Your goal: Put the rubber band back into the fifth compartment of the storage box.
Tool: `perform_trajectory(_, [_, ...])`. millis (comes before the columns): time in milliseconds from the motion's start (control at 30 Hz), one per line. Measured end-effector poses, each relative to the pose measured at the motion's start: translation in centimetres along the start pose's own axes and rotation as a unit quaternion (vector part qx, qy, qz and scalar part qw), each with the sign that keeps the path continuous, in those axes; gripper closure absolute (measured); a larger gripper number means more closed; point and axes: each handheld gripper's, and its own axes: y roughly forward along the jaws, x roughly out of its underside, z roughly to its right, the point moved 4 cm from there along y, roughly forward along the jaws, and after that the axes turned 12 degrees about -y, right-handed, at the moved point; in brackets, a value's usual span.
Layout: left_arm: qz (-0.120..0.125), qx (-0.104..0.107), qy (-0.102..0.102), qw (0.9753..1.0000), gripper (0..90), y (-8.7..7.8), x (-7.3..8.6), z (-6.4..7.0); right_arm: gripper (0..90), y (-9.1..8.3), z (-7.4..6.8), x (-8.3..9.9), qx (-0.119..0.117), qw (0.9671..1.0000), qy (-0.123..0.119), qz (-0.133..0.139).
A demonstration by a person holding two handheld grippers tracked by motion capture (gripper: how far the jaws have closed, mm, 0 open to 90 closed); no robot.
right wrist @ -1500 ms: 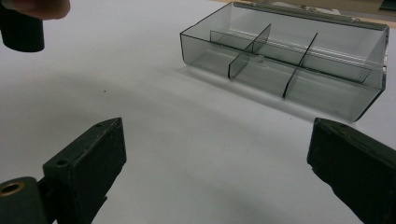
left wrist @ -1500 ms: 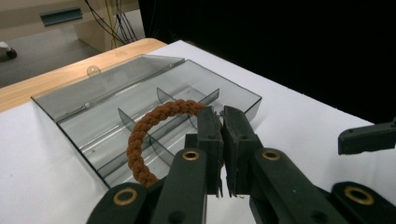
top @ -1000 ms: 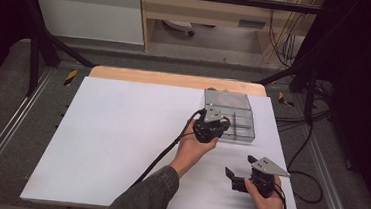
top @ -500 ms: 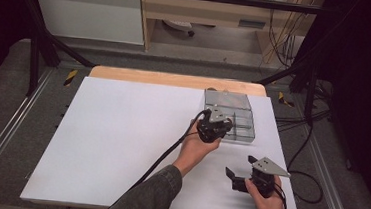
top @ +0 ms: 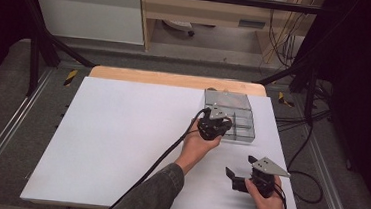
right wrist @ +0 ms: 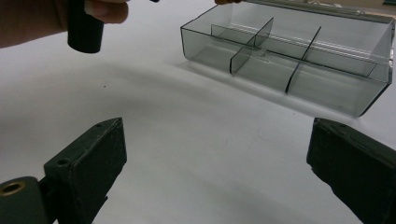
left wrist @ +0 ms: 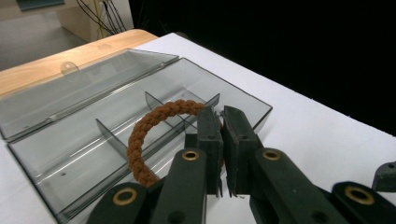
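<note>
Black jaws, brass-ringed screws; grey sleeve (top: 149, 194); black cables (top: 161, 158)

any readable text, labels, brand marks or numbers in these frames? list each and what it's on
None readable.
Clear divided box: no print or label on it.
Brown braided ring held in the left gripper: no marking.
Right gripper, jaws wide apart: no lettering on them.
Small pale plate on the cabinet front beyond the table: too small and blurred to read.
</note>
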Motion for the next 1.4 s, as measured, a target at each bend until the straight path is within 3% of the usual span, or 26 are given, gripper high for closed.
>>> perform_trajectory(233, [-0.004, 0.004, 0.005, 1.0, 85.6, 1.2, -0.1, 0.3, 5.3, 0.1, 0.0, 0.1, -0.001, 1.0, 0.002, -0.002])
perform_trajectory(333, [0.015, 0.014, 0.011, 0.9997, 83.9, 1.5, -0.4, 0.4, 5.2, 0.1, 0.0, 0.1, -0.002, 1.0, 0.004, -0.002])
perform_trajectory(367, [0.026, 0.01, 0.016, 0.9995, 73.4, 1.4, -0.6, 0.3, 5.2, 0.1, 0.1, 0.2, -0.002, 1.0, 0.002, -0.002])
perform_trajectory(467, [0.025, 0.006, 0.013, 0.9996, 62.5, 1.1, -0.7, 0.3, 5.2, 0.1, 0.0, 0.2, -0.002, 1.0, 0.005, -0.004])
perform_trajectory(1033, [0.033, 0.002, 0.006, 0.9995, 47.3, -2.5, -1.5, 0.8, 5.1, 0.0, -0.1, 0.1, 0.003, 1.0, 0.003, -0.003])
perform_trajectory(1133, [0.031, 0.0, 0.004, 0.9995, 38.2, -2.9, -1.5, 1.0, 5.0, 0.0, -0.2, 0.0, 0.003, 1.0, 0.004, -0.004])
perform_trajectory(1233, [0.039, -0.024, 0.02, 0.9988, 27.9, -3.3, -1.7, 1.0, 4.8, 0.0, -0.2, 0.0, 0.001, 1.0, 0.004, -0.005])
perform_trajectory(1333, [0.04, -0.021, 0.012, 0.9989, 14.8, -3.5, -1.9, 1.0, 4.6, 0.1, -0.3, 0.0, 0.0, 1.0, 0.004, -0.006])
perform_trajectory(1400, [0.037, -0.02, 0.011, 0.9991, 12.9, -3.6, -1.9, 0.9, 4.6, 0.1, -0.3, 0.0, 0.001, 1.0, 0.002, -0.005])
